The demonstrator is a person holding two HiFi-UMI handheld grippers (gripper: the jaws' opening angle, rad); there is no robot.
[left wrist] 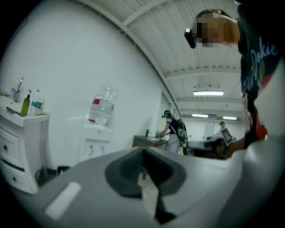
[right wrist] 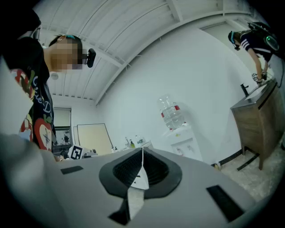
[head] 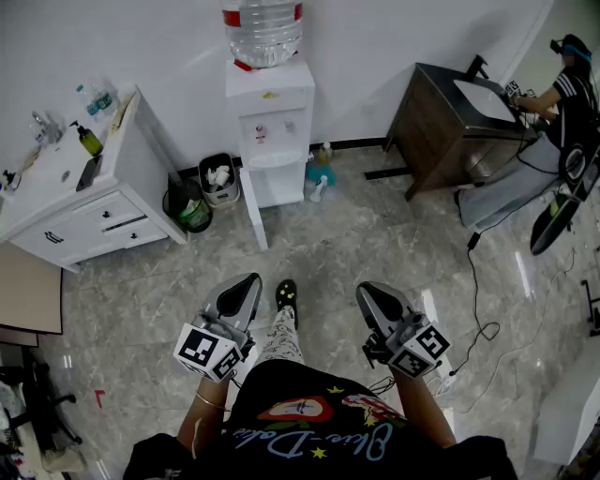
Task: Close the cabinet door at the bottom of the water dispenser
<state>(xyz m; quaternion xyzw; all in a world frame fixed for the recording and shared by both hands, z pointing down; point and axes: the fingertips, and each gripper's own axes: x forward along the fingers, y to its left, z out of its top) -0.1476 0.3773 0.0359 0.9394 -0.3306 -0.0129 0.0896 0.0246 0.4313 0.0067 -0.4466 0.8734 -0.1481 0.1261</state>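
Note:
The white water dispenser point(head: 270, 112) stands against the far wall with a clear bottle point(head: 263, 28) on top. Its bottom cabinet door point(head: 253, 208) is open and swung out toward me, showing the white inside point(head: 284, 183). My left gripper point(head: 246, 287) and right gripper point(head: 375, 296) hover side by side over the floor, well short of the dispenser. Both have their jaws pressed together and hold nothing. The dispenser point(left wrist: 99, 133) shows far off in the left gripper view past the left gripper point(left wrist: 143, 156). It also appears in the right gripper view, dispenser point(right wrist: 180, 139) beyond the right gripper point(right wrist: 141, 156).
A white vanity point(head: 84, 202) stands at the left, with a small bin point(head: 219, 178) and a dark green bucket point(head: 193, 212) beside the dispenser. Cleaning bottles point(head: 320, 178) sit to its right. A brown sink cabinet point(head: 450, 122), another person point(head: 574, 84) and a floor cable point(head: 478, 300) are at the right.

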